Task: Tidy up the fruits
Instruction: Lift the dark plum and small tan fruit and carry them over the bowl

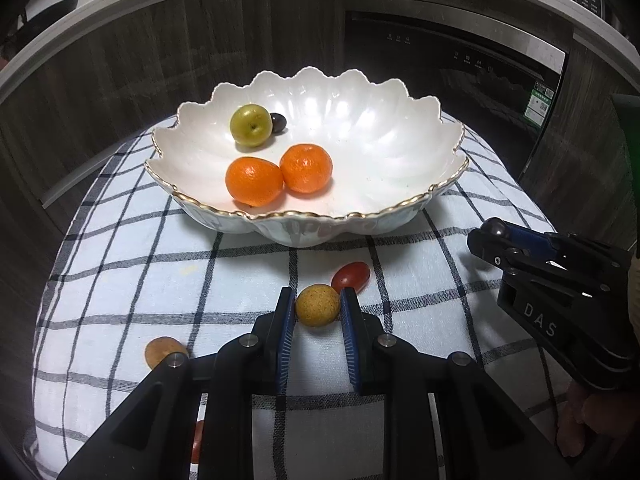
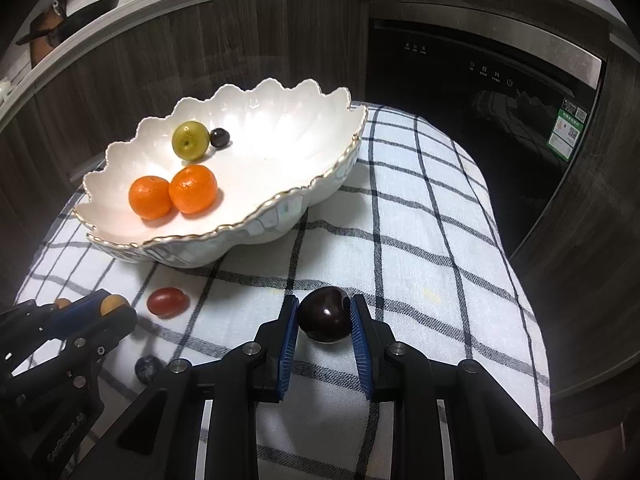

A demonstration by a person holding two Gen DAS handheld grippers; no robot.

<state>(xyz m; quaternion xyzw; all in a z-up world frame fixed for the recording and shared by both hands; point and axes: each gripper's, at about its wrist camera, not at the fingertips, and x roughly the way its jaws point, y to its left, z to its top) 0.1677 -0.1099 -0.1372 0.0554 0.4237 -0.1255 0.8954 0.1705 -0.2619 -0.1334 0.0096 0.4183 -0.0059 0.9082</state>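
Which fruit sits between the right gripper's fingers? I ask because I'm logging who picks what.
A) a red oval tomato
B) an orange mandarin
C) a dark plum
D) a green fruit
C: in the right wrist view the dark plum sits between the blue pads of the right gripper, while the two mandarins and the green fruit lie in the white bowl and the red tomato lies on the cloth.
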